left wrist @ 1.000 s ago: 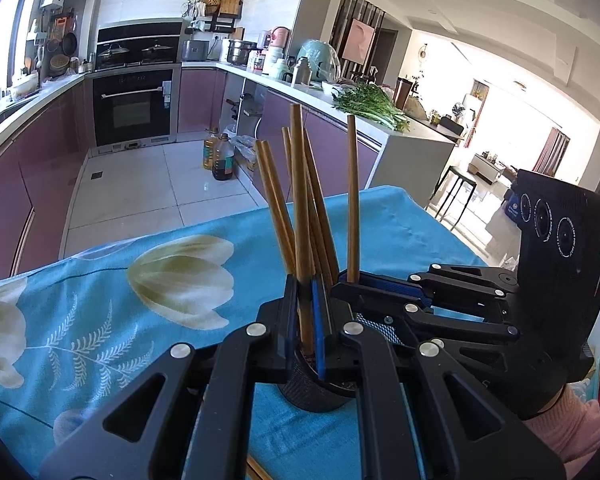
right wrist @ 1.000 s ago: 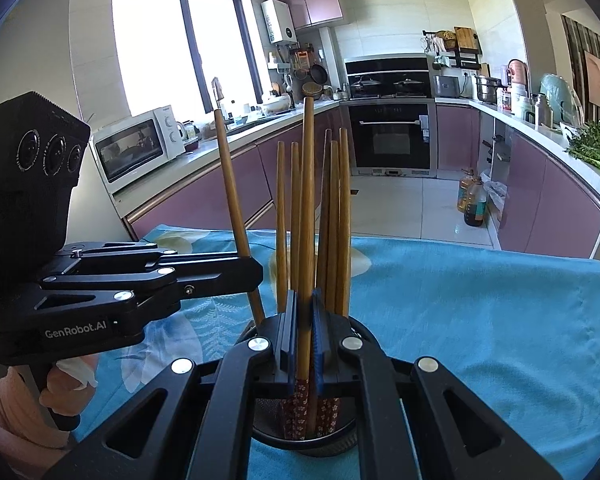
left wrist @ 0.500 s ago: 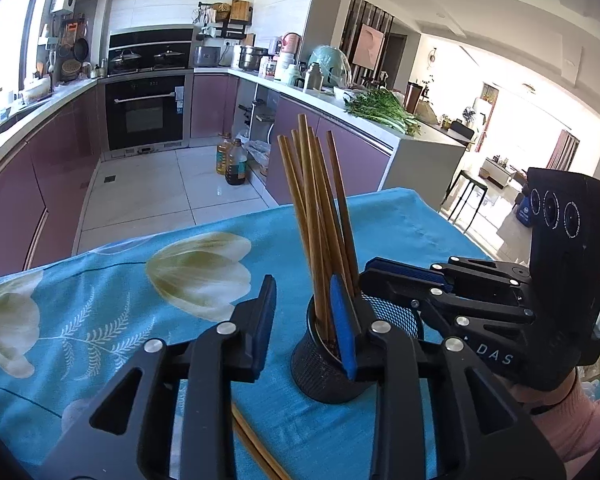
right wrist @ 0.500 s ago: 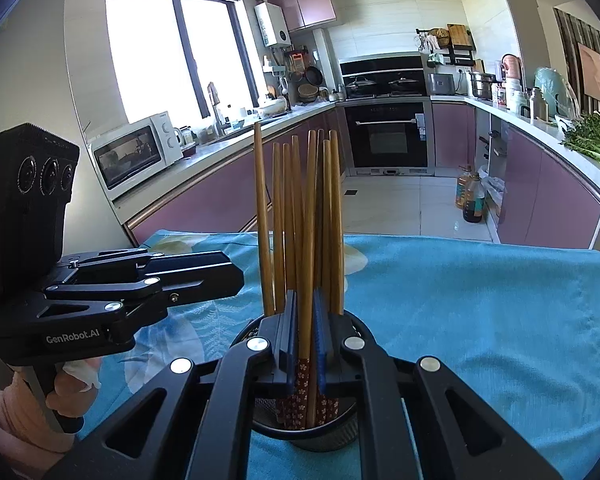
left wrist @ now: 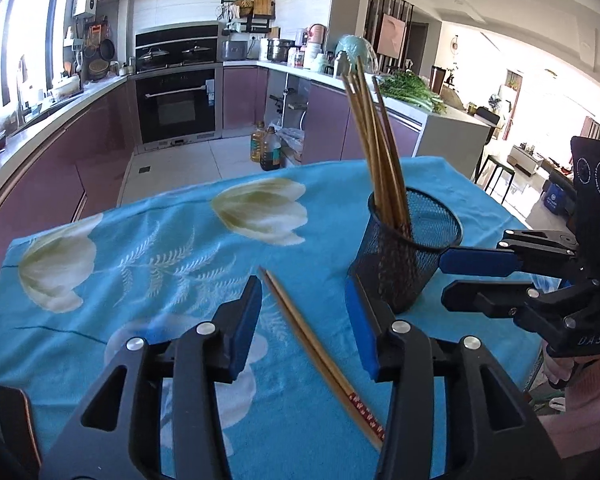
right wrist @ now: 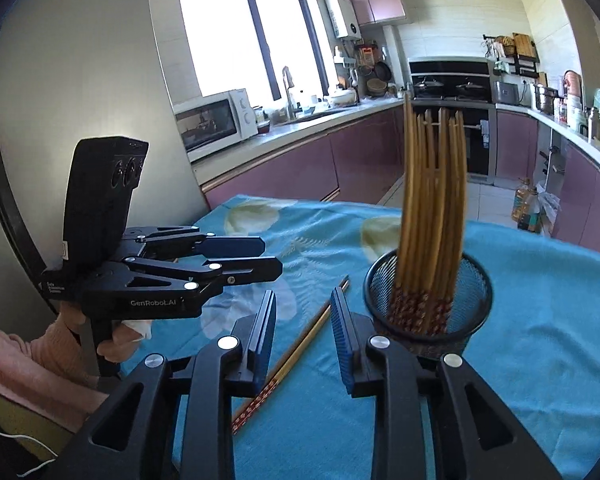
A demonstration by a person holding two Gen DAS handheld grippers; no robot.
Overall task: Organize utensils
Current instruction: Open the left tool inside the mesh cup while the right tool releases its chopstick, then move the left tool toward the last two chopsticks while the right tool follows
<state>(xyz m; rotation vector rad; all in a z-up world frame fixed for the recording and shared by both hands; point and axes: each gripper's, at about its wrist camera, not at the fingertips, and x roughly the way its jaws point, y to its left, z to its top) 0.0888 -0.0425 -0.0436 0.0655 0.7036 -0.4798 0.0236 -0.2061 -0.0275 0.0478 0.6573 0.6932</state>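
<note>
The loose chopsticks [left wrist: 320, 350] lie flat on the cloth [left wrist: 160, 248], a pair side by side, patterned ends toward you and plain tips pointing away, just left of the cup [left wrist: 408, 252]. They look like the only ones not yet in the cup; the bundle [right wrist: 430, 208] already stands there, leaning to one side.

Your left gripper [left wrist: 304, 320] straddles the pair with nothing between its pads but air; its jaws are opening, about half wide. Your right gripper [right wrist: 303, 332] is narrower, also opening and empty, with the pair running under the gap and the cup just to its right.

Take the pair with one gripper only; the left is better lined up. Come down across the shafts near the middle, so both sticks sit between the pads, and close once the pad tips are at the cloth. Thin sticks on soft fabric will likely roll or split apart, so squeeze squarely. Mind the right finger: it is close to the cup wall, and a nudge could tip the mesh. Keep the right gripper clear, or ready to steady the cup.
</note>
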